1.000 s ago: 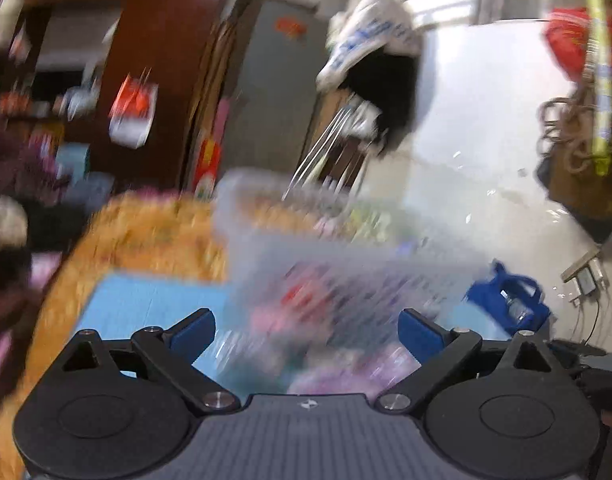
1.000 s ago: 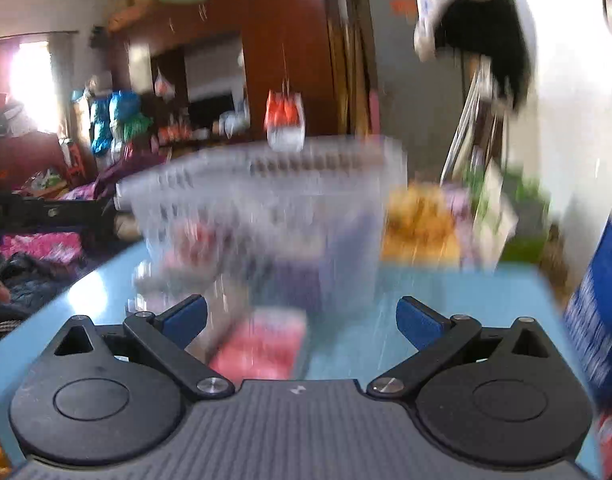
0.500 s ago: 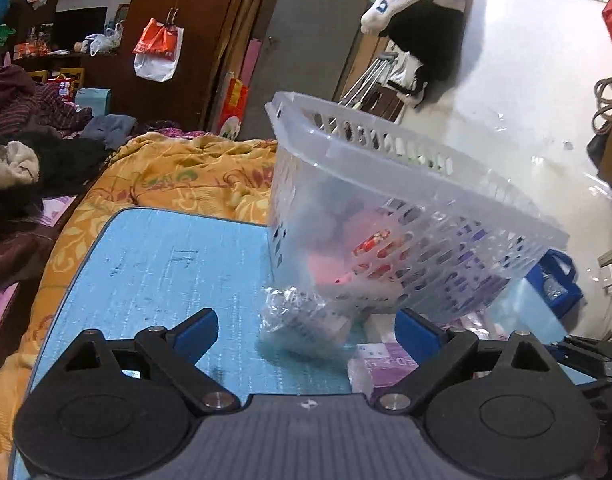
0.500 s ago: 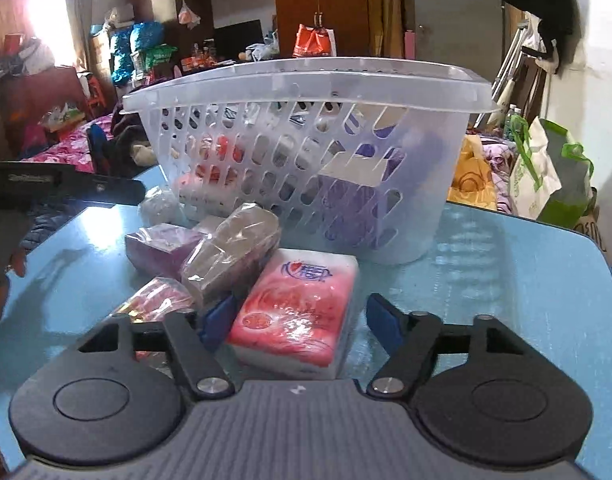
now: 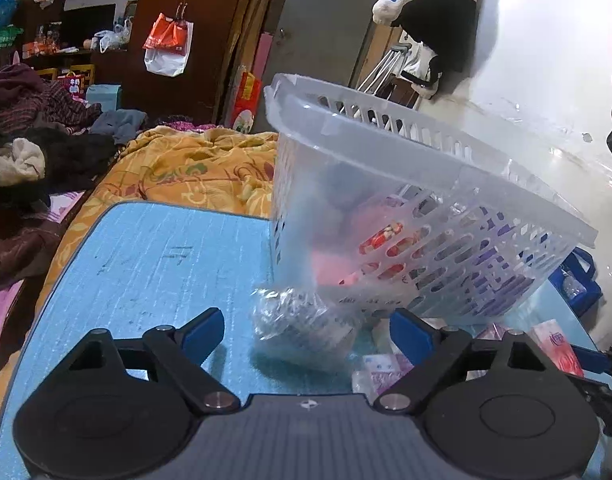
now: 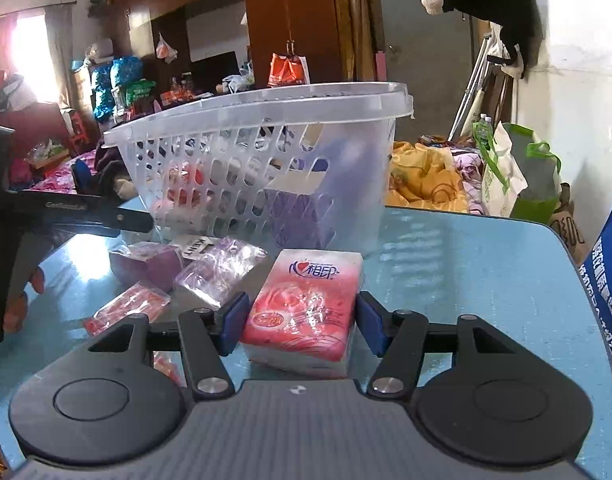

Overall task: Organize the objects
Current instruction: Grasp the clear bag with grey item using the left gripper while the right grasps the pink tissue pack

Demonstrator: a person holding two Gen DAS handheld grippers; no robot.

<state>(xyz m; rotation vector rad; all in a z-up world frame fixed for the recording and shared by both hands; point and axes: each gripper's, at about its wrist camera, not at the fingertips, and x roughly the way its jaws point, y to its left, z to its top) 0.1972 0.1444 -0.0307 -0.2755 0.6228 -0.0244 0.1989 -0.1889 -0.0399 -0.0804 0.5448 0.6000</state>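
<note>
A clear perforated plastic basket [image 5: 426, 208] [image 6: 266, 160] stands on the blue table [image 5: 146, 272] with several packs inside. My left gripper [image 5: 308, 334] hovers low over the table, its jaws closing around a crinkled clear packet [image 5: 302, 324] in front of the basket; the pads stand apart from it. My right gripper [image 6: 304, 326] is shut on a pink tissue pack [image 6: 306, 300], a blue pad against each long side. The same pink pack [image 5: 554, 346] shows at the right edge of the left wrist view.
Left of the tissue pack lie a purple pack [image 6: 146, 264], a clear bag of purple items [image 6: 218, 272], a red packet [image 6: 126, 308] and a small KENT box [image 6: 196, 246]. An orange blanket [image 5: 186, 168] lies beyond the table. A blue bag [image 6: 606, 280] hangs at the right.
The right jaws have closed from wide open onto the pink tissue pack. The left gripper has come down and nearer to the clear packet, and its jaws have narrowed a little.
</note>
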